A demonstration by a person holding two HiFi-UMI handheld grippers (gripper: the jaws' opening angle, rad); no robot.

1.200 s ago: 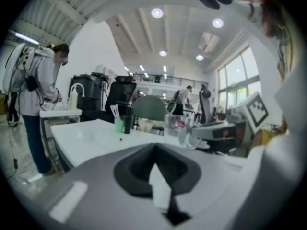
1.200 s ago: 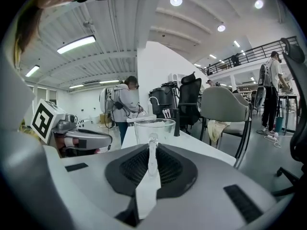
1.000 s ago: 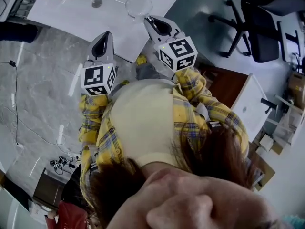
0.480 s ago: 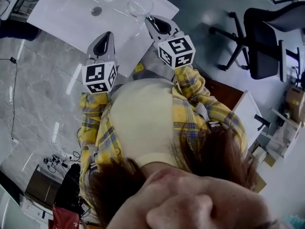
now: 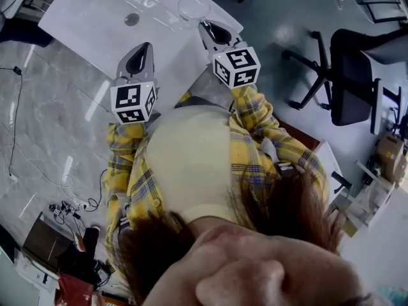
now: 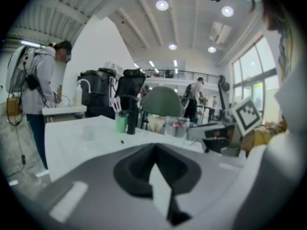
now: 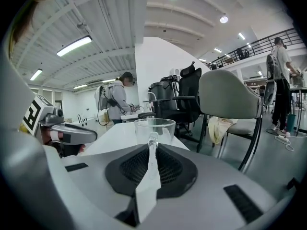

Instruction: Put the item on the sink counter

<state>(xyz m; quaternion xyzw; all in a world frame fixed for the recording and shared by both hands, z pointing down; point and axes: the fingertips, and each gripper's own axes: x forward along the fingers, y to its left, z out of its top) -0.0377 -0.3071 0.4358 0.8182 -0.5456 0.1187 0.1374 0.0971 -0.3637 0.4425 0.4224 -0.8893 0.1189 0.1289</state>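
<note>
**Glass cup gripped by its handle over the corner of the sink counter**

The right claw is closed on the thin handle of a clear glass cup. Its two jaws are pressed together around the handle, and the cup's bowl stands upright just past their tips. In the head view the right claw reaches over the near right corner of the white counter, with the glass cup at its tip above that corner. No view shows whether the cup's base touches the counter top or hangs a little above it.

The left claw has its jaws drawn together with nothing between them. In the head view the left claw sits over the counter's near edge, well apart from the cup and to its left. The sink's round drain lies in the counter surface between the two claws and further back.

Along the left claw's own view, a green cup stands toward the far side of the counter with a dark upright object just beside it. A person stands at another counter off to the left. A black office chair stands on the floor to the right, well clear of the counter.
</note>
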